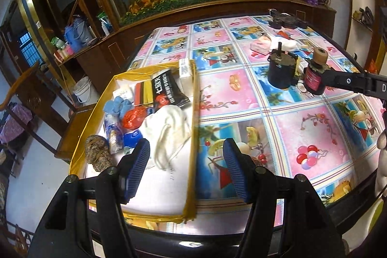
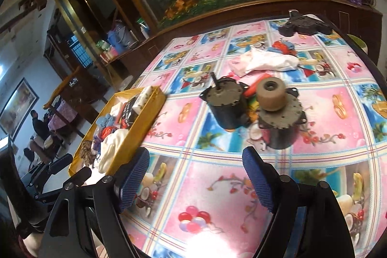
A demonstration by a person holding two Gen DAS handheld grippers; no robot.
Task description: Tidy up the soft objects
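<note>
Lying crumpled on the far part of the desk [image 2: 193,185], the white cloth [image 2: 263,61] is the nearest loose soft item outside the yellow-edged tray [image 1: 192,113]. Its long axis runs roughly left to right across the right wrist view. A red and blue soft item [image 2: 283,46] sits touching its far edge.

Relative to the right tongs [image 2: 196,183], the cloth lies ahead and slightly right. Two motors stand between them: a black geared motor [image 2: 226,104] and a second motor with a tan roller [image 2: 278,113]. The right tongs stand apart, holding nothing; in the left wrist view they reach in beside the roller motor.

The left tongs [image 1: 186,171] are also apart and empty, hovering over the near right edge of the tray. The tray already contains a white glove [image 1: 167,127], blue glove [image 1: 119,104], red bag [image 1: 133,119] and black packet [image 1: 168,88].

Judgement: the right hand is nearer the cloth. An approach should pass over or around the motors, then close across the cloth's short axis.
</note>
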